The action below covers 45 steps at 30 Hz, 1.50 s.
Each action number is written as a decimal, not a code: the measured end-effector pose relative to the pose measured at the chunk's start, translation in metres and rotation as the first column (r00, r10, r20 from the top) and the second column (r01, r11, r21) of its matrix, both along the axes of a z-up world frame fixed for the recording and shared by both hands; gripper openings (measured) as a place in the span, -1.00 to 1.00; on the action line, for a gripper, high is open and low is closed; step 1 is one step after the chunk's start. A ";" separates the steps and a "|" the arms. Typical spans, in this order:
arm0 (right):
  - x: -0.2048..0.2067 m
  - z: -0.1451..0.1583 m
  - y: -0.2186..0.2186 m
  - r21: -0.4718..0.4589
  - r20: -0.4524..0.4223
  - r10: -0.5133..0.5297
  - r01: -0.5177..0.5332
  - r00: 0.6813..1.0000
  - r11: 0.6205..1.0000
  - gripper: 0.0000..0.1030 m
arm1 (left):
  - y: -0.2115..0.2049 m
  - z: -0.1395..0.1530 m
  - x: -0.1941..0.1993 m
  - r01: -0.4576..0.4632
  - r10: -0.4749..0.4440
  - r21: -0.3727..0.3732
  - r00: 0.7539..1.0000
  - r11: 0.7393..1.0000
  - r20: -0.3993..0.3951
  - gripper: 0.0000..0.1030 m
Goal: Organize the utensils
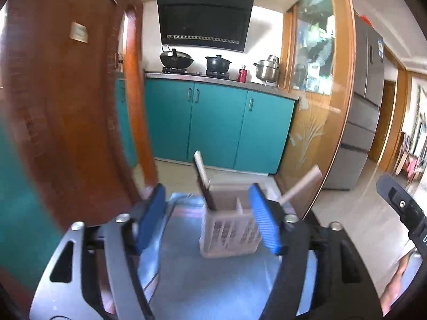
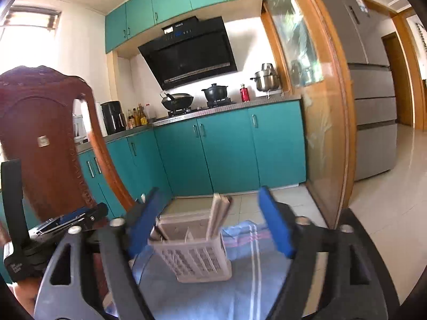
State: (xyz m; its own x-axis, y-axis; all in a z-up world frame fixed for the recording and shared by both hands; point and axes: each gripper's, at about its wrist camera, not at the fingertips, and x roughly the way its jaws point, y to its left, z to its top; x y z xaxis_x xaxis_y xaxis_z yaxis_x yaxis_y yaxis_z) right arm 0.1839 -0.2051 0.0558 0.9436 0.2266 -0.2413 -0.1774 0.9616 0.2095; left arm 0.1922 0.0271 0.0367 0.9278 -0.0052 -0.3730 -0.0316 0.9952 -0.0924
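A white slotted utensil basket [image 1: 229, 232] [image 2: 192, 256] stands on a blue cloth [image 1: 213, 282] [image 2: 253, 280]. Inside it, in the left wrist view, a dark-handled utensil [image 1: 204, 184] leans left and a pale handle [image 1: 301, 186] leans right. In the right wrist view, pale handles [image 2: 220, 213] stick up and darker ones [image 2: 160, 233] lie low at the left. My left gripper [image 1: 206, 189] is open just short of the basket, with nothing between its blue pads [image 1: 152, 218]. My right gripper [image 2: 210, 192] is open too, also short of the basket and empty.
A carved wooden chair back [image 1: 66, 106] [image 2: 40, 146] rises close on the left. Beyond the table are teal cabinets [image 1: 218, 122], a stove with a wok [image 1: 176, 60] and pots, a glass sliding door [image 2: 315, 106] and a grey fridge [image 2: 373, 93]. The other gripper's body shows at each view's edge.
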 end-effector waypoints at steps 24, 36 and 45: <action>-0.185 -0.039 0.005 -0.251 -0.139 -0.075 0.038 0.987 0.967 0.93 | -0.034 -0.021 -0.200 0.008 -0.008 0.130 1.000 0.991 -0.003 0.92; -0.197 -0.036 0.013 -0.302 -0.115 -0.083 0.044 0.990 0.952 0.93 | -0.025 -0.019 -0.210 0.006 -0.006 0.109 1.000 0.994 0.004 0.92; -0.197 -0.035 0.017 -0.314 -0.114 -0.078 0.039 0.990 0.949 0.93 | -0.027 -0.020 -0.211 0.016 -0.016 0.117 1.000 0.993 0.000 0.93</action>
